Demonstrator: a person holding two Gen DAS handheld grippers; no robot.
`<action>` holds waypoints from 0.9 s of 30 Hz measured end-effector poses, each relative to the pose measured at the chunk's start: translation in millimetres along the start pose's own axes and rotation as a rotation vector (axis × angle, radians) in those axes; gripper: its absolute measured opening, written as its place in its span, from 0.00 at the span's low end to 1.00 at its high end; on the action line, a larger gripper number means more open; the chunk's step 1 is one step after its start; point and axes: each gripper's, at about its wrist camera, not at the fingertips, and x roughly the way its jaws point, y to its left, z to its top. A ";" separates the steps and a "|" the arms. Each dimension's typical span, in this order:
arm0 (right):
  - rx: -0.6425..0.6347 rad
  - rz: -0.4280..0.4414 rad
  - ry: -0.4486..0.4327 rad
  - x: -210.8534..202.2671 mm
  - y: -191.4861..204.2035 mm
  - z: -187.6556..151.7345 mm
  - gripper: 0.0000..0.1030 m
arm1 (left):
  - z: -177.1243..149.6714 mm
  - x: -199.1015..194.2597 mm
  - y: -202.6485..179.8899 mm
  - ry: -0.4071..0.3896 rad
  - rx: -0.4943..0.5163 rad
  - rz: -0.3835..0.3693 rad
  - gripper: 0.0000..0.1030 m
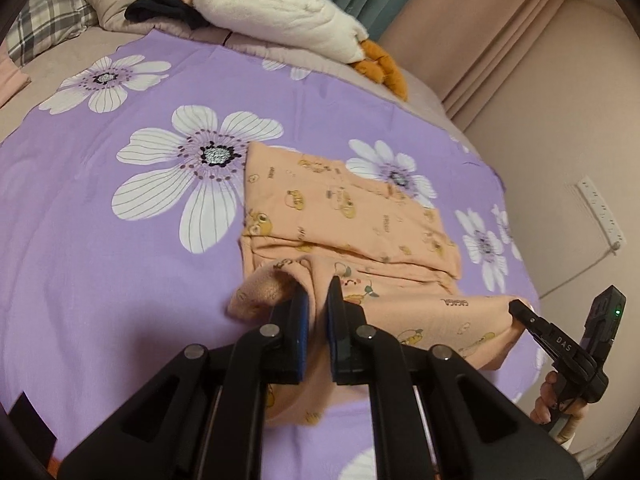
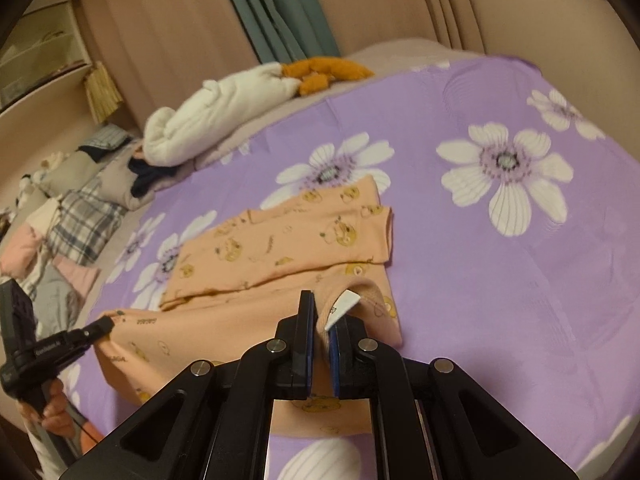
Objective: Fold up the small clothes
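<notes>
- A small peach garment printed with yellow cartoon animals lies on a purple bedsheet patterned with large white flowers.
- Its far part rests flat on the sheet, already folded over on itself; its near edge is lifted off the sheet, held at two corners.
- Small printed words are scattered over the fabric. One near the lifted edge seems to read "GAGAGA", seen upside down in the left wrist view; the others are too small to read.
- A white tag sticks out of the ribbed neckline. No writing on it can be made out.
- The left gripper has its jaws pressed together on a bunched near corner of the garment, with fabric squeezed between the blue pads.
- The right gripper pinches the neckline just beside the white tag, jaws drawn close with the ribbed cloth between them.
- In the left wrist view, the right gripper shows at the right edge, marked "DAS" in pale letters, with a small green light lit on its body and a hand around its handle.
- In the right wrist view, the left gripper at the left edge carries a line of lettering too blurred to read.
- Farther up the bed lie a white plush toy with orange feet, a dark piece of clothing and a plaid pillow.
- Beige and teal curtains hang behind the bed.
- A white power strip is fixed to the wall at the right.
</notes>
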 end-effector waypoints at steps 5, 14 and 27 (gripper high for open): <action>0.041 -0.033 0.062 35.3 -10.5 1.5 0.08 | 4.8 34.8 8.9 0.046 -0.006 0.063 0.09; 0.067 -0.096 0.136 80.3 -27.6 -10.7 0.08 | -5.9 80.9 23.1 0.136 0.015 0.175 0.13; 0.110 -0.039 0.120 76.6 -35.8 -19.2 0.08 | -1.5 84.5 34.3 0.159 -0.101 0.127 0.14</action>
